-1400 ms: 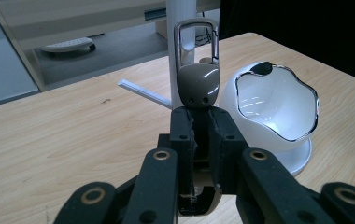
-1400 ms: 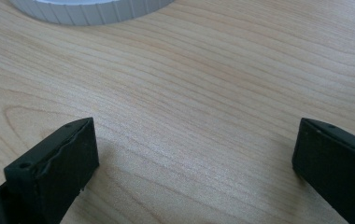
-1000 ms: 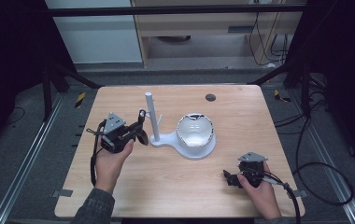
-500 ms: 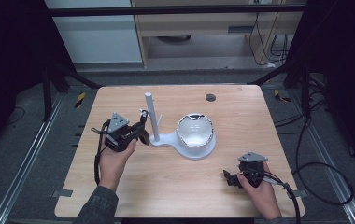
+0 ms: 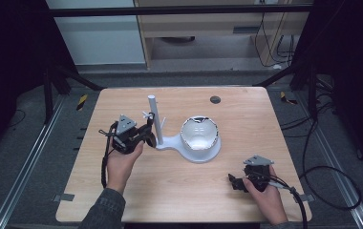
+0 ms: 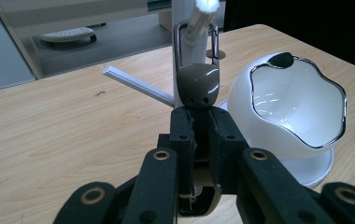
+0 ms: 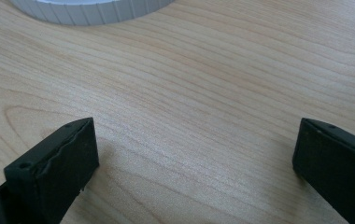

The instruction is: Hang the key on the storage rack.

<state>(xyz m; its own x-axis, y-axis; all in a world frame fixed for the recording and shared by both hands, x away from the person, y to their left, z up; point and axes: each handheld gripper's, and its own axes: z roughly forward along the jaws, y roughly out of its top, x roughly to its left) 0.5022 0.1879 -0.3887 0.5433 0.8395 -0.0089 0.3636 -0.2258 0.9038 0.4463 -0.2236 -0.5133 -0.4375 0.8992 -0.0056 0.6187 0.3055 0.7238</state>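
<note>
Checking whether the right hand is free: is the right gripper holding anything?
No: in the right gripper view the right gripper has its fingers spread wide apart, with bare wooden table between them.

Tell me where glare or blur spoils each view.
High view: sharp table, surroundings very dark. Left gripper view: blown-out peg tip and reflections inside the white bowl; nearest hand-held gripper parts soft. Right gripper view: even light, foreground wood slightly soft.
</note>
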